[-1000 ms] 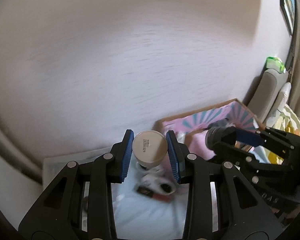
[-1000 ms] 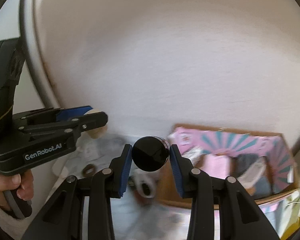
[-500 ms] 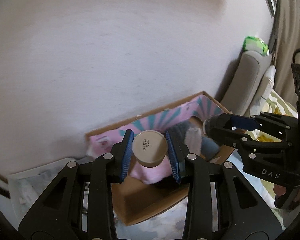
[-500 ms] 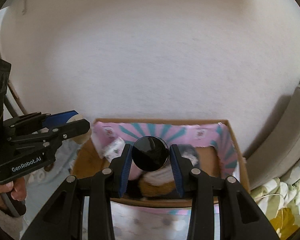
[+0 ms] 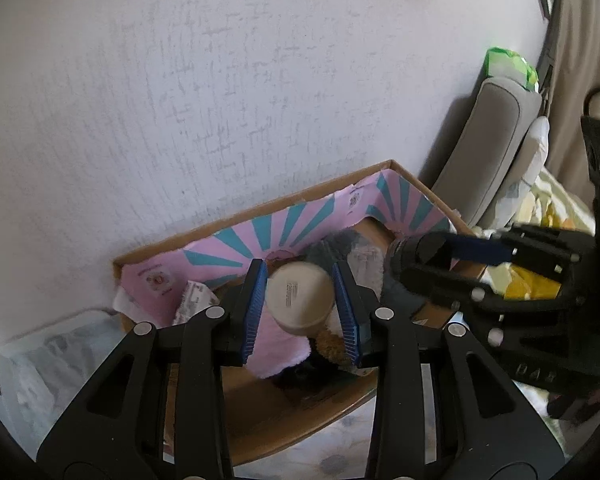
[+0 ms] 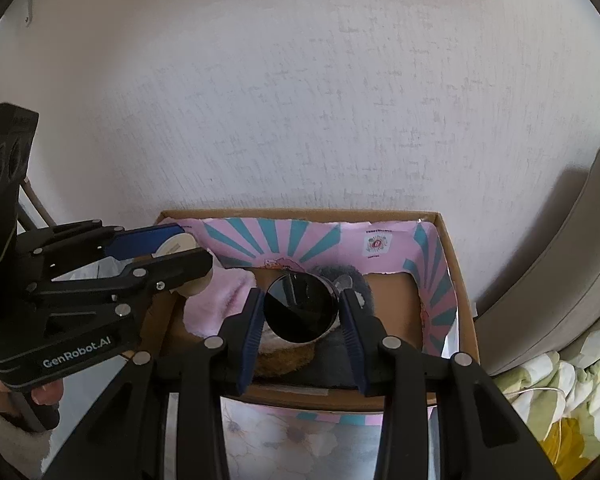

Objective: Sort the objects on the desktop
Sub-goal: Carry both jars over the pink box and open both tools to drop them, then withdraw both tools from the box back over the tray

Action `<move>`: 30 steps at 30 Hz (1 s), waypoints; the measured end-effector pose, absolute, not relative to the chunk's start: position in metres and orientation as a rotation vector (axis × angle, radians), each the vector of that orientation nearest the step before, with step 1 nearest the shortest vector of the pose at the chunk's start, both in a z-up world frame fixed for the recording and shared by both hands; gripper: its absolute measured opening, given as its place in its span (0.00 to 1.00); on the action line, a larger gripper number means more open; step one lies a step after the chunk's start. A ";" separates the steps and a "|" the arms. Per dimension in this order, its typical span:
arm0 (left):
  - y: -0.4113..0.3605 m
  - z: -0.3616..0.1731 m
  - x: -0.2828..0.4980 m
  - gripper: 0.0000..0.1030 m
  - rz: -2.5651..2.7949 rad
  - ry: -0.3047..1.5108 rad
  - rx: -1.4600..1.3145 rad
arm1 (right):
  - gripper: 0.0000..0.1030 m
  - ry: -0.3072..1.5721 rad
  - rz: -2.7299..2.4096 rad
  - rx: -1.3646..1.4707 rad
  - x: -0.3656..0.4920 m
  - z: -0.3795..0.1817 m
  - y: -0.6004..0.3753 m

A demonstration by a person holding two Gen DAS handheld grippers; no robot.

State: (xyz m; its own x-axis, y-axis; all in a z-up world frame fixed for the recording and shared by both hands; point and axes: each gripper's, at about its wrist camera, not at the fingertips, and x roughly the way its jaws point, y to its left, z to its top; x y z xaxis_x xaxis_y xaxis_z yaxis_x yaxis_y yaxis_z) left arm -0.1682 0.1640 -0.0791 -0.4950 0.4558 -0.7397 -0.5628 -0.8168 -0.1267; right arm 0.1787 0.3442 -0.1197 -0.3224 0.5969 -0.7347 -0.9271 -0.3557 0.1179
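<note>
My left gripper [image 5: 300, 304] is shut on a beige round container [image 5: 300, 298], seen bottom-on, held above a cardboard box [image 5: 260, 212] lined with pink and teal paper. My right gripper [image 6: 300, 314] is shut on a black round jar [image 6: 300, 307] over the same box [image 6: 456, 280]. Each gripper shows in the other's view: the right one [image 5: 432, 256] to the right, the left one [image 6: 180, 252] to the left over the box's left edge. The box holds soft pink, grey and brown items [image 6: 220, 296].
A white wall rises right behind the box. A grey cushioned headboard [image 5: 492, 140] and patterned bedding [image 6: 560, 384] lie to the right. A clear plastic bag [image 5: 52, 352] sits left of the box. Floral cloth [image 6: 292, 436] lies in front.
Both grippers have swung right, away from the small items on the white surface, and now hang over the cardboard box, each still holding its jar.
</note>
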 end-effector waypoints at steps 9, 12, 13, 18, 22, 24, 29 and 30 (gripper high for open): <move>0.140 -0.070 -0.173 1.00 2.358 0.087 -1.090 | 0.58 0.680 1.899 -0.712 0.178 -0.117 0.340; 0.131 -0.069 -0.173 1.00 2.379 0.087 -1.096 | 0.59 0.672 1.895 -0.710 0.177 -0.116 0.339; 0.126 -0.068 -0.172 1.00 2.384 0.075 -1.099 | 0.59 0.669 1.894 -0.713 0.176 -0.117 0.340; 0.112 -0.066 -0.167 1.00 2.405 0.085 -1.102 | 0.59 0.665 1.903 -0.698 0.169 -0.115 0.336; 0.100 -0.064 -0.161 1.00 2.423 0.099 -1.096 | 0.59 0.656 1.908 -0.703 0.162 -0.113 0.332; 0.096 -0.064 -0.159 1.00 2.424 0.088 -1.096 | 0.59 0.655 1.911 -0.702 0.158 -0.113 0.329; 0.084 -0.060 -0.153 1.00 2.435 0.082 -1.088 | 0.59 0.648 1.926 -0.706 0.150 -0.110 0.321; 0.083 -0.059 -0.153 1.00 2.438 0.084 -1.086 | 0.59 0.645 1.928 -0.706 0.148 -0.110 0.320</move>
